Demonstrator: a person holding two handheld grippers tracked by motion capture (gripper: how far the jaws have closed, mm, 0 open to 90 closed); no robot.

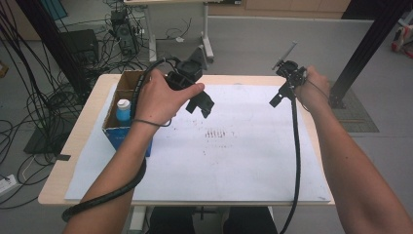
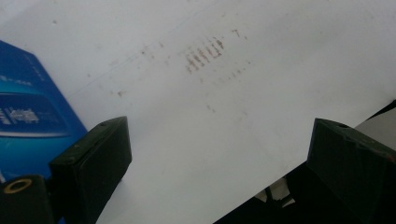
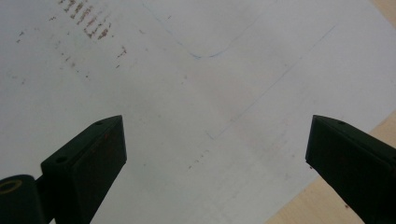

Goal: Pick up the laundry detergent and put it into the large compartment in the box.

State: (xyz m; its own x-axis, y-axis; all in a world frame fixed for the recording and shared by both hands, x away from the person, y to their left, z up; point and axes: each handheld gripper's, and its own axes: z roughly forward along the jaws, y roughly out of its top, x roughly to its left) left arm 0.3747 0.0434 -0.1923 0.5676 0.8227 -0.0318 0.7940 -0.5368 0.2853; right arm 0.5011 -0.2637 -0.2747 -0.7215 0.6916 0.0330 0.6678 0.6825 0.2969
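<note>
The left hand-held gripper (image 1: 201, 103) hangs over the white sheet (image 1: 234, 161) on the table (image 1: 78, 141) with its jaws wide apart and empty, just beside the open cardboard box (image 1: 122, 87) that holds a bottle with a blue cap (image 1: 123, 110). The right hand-held gripper (image 1: 277, 97), jaws equally spread and empty, is raised near the table's far right edge. This looks like the approach step, and reaching the bottle would call for swinging the left gripper back over the box and lowering it around the cap.

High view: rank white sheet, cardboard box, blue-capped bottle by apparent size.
1. white sheet, covers most of the tabletop
2. cardboard box, partly hidden by the left hand
3. blue-capped bottle, standing inside the box, just its top visible
</note>
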